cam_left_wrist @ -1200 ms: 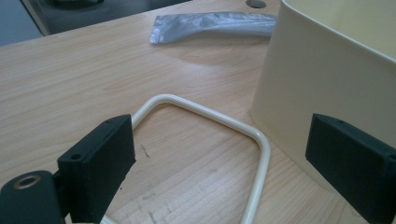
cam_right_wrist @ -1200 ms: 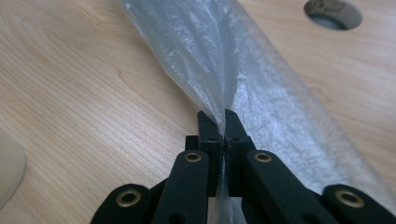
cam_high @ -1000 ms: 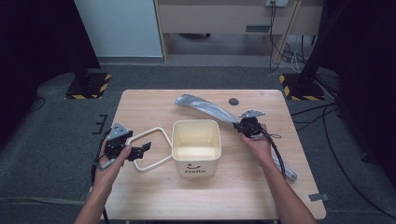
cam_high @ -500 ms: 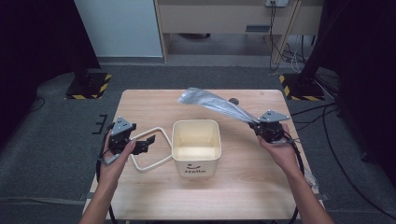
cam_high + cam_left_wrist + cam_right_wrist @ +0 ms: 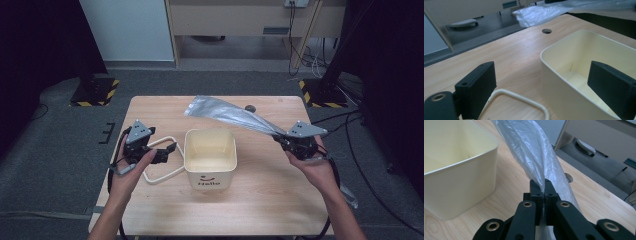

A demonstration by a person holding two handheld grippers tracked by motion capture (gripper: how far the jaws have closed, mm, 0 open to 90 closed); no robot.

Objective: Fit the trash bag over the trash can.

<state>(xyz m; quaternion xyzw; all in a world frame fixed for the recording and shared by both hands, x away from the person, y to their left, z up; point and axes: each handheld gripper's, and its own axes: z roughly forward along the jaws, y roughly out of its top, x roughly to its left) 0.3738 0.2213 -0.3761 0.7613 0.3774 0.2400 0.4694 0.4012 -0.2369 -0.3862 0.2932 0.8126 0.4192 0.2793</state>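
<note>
A cream plastic bin (image 5: 210, 154) printed "Hello" stands mid-table, its white wire handle (image 5: 161, 172) folded down on the left side. My right gripper (image 5: 280, 140) is shut on one end of a clear plastic bag (image 5: 225, 114), which hangs stretched above the table toward the far left. In the right gripper view the bag (image 5: 536, 152) runs out from the closed jaws past the bin (image 5: 454, 167). My left gripper (image 5: 167, 150) is open just left of the bin. In the left gripper view its jaws straddle the bin's near wall (image 5: 564, 85) and the handle (image 5: 524, 100).
The wooden table (image 5: 150, 115) has a round cable hole (image 5: 250, 108) near its far edge. A cabinet (image 5: 240, 20) stands behind the table, with cables (image 5: 310, 50) at the back right. Yellow-black stand feet (image 5: 95, 92) sit on the grey floor at the far corners.
My right gripper has risen and moved right, lifting the bag off the table and pulling it taut. My left gripper has lifted a little beside the bin.
</note>
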